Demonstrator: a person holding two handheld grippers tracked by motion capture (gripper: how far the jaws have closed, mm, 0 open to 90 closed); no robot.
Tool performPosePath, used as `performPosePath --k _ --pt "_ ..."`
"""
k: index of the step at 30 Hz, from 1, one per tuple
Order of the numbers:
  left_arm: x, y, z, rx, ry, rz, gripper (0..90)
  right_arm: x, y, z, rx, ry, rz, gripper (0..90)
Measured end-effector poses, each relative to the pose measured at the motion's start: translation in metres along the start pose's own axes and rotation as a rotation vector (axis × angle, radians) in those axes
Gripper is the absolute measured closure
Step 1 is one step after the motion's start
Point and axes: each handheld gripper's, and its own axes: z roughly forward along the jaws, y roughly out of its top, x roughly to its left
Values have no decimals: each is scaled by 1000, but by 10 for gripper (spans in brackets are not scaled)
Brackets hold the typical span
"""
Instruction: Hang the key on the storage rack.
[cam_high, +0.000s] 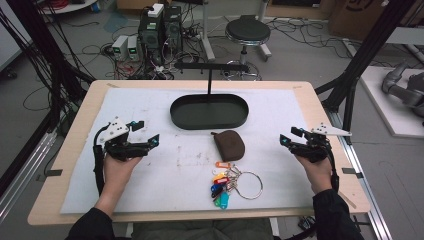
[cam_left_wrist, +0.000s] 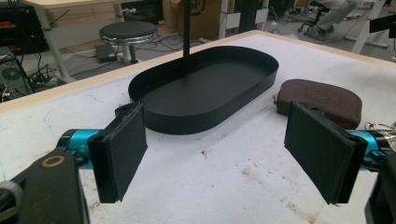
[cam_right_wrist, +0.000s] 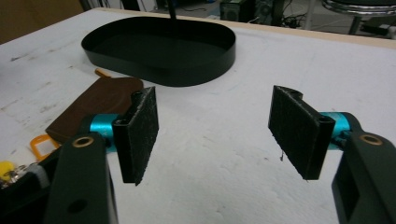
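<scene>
A black oval tray (cam_high: 209, 111) with an upright T-shaped post stands at the table's middle back. In front of it lies a brown leather pouch (cam_high: 229, 145), and nearer me a big metal ring with several coloured key tags (cam_high: 231, 183). My left gripper (cam_high: 145, 133) hovers open at the left, pointing toward the tray (cam_left_wrist: 205, 91) and pouch (cam_left_wrist: 322, 99). At the right edge my right gripper (cam_high: 289, 137) is open too, aimed left, with the tray (cam_right_wrist: 159, 49) and pouch (cam_right_wrist: 100, 103) ahead. Nothing is between either pair of jaws.
A white mat (cam_high: 150, 175) covers the wooden table (cam_high: 80, 117). Behind the table are a round stool (cam_high: 247, 32), computer boxes and loose cables on the floor. Black frame posts stand at both sides.
</scene>
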Motion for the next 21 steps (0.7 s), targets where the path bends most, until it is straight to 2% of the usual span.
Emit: performPosePath --k 9,12,13,16,17,18,19,20,21 --pt "0 0 0 8 -5 -1 211 18 0 16 43 63 -13 403" --pt "0 0 0 13 -16 3 215 22 0 21 56 101 -37 424" --pt "0 0 0 13 -16 3 215 22 0 21 56 101 -37 424" --pt "-1 -1 0 17 -19 3 215 26 -3 25 93 171 -57 451" --pt "-1 -1 0 17 -19 3 215 26 -3 25 93 171 -57 451" --pt "-1 -2 1 23 -24 2 215 29 -4 28 121 206 -80 461" --pt "-1 -2 1 23 -24 2 215 29 -4 28 121 206 -80 461" --pt "-1 -2 1 22 -23 2 215 32 -5 30 139 239 -100 484" --pt "-1 -2 1 18 -22 2 215 32 -5 30 139 239 -100 484"
